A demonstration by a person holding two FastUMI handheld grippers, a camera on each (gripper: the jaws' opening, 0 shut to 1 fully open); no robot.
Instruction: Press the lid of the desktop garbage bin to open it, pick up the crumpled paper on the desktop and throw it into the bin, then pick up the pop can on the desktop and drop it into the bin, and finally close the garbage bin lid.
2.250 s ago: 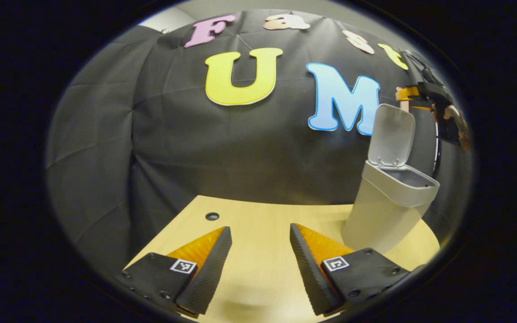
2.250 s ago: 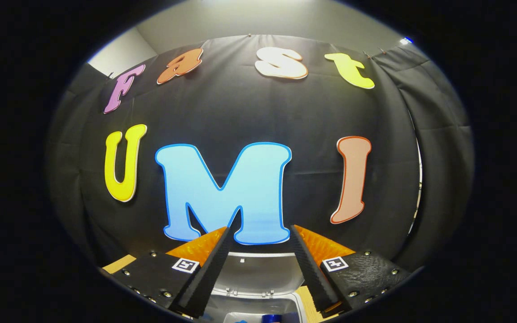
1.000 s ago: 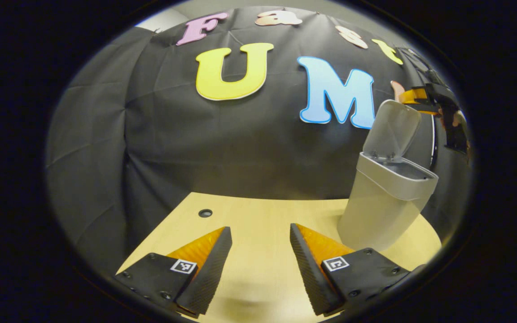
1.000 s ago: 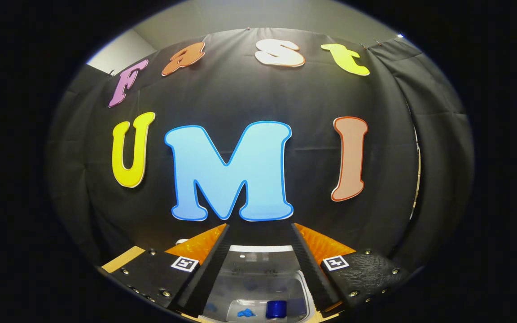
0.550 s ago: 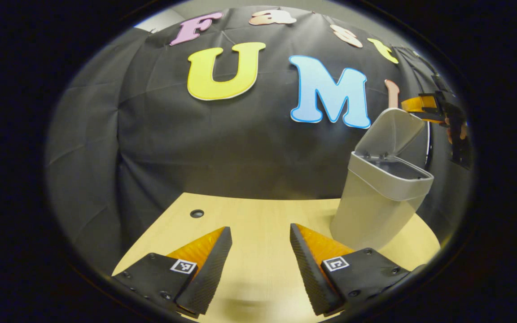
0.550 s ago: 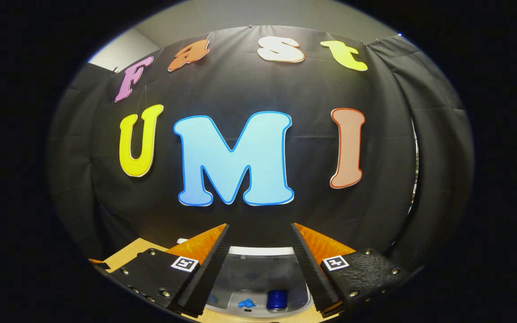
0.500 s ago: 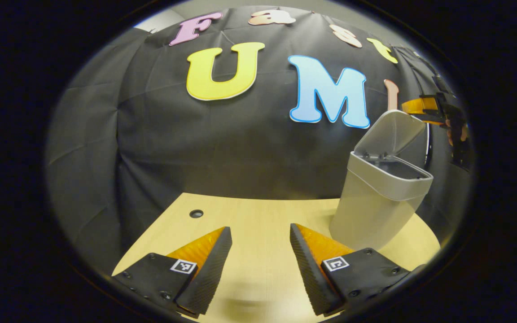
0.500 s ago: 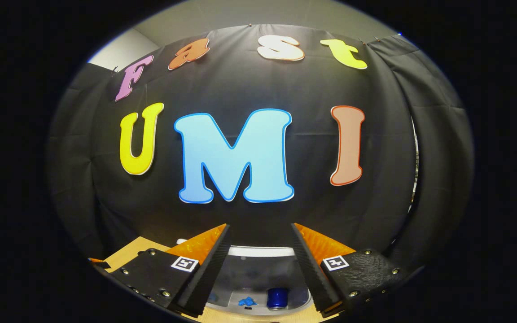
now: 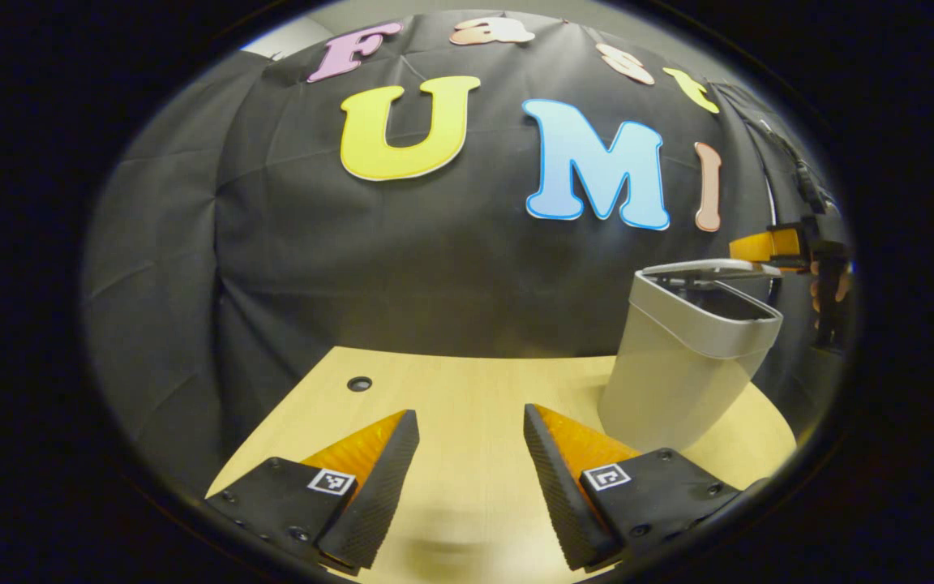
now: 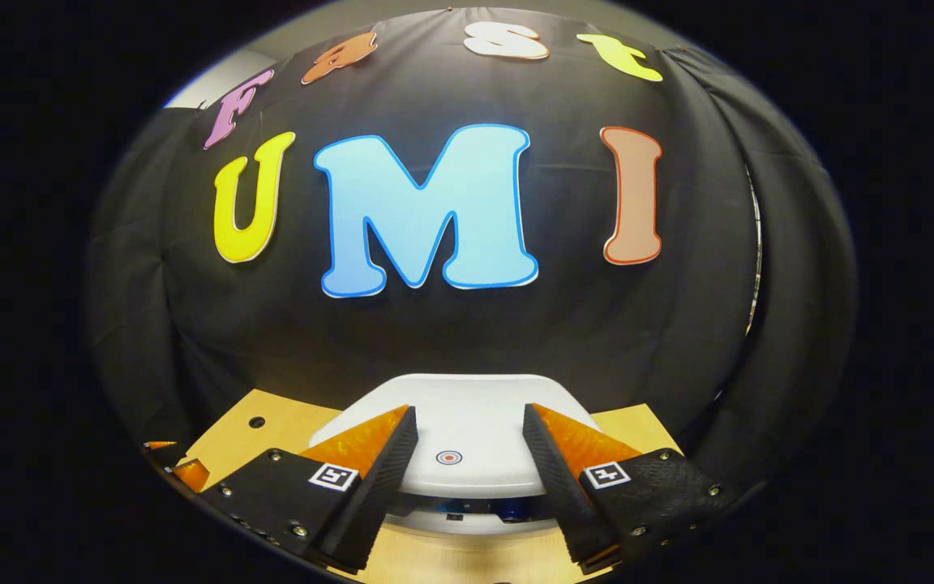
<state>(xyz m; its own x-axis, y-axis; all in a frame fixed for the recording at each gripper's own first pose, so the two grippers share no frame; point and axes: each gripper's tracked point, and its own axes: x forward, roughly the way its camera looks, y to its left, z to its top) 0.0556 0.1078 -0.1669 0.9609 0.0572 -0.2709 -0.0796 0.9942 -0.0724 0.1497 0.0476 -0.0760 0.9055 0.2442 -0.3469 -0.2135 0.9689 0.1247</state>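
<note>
The right hand-held gripper [image 10: 465, 454], fingers apart, rests above the garbage bin [image 9: 682, 369] lid [image 10: 467, 426], nearly shut; the left hand-held gripper [image 9: 467, 470] hovers, fingers spread, over the tabletop [image 9: 467, 389].

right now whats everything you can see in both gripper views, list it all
garbage bin: one, light grey, on the right part of the desk in the left gripper view
bin lid: one, white with a small red ring mark, lowered almost flat, a narrow gap left at the front
blue item in the gap under the lid: one, too little shows to name it
desk: one, pale wood, with a round dark hole near its far left
left gripper: one, open, low over the desk
right gripper: one, open, fingers either side of the lid's mark
hand: one, holding the right gripper, beside the bin
</note>
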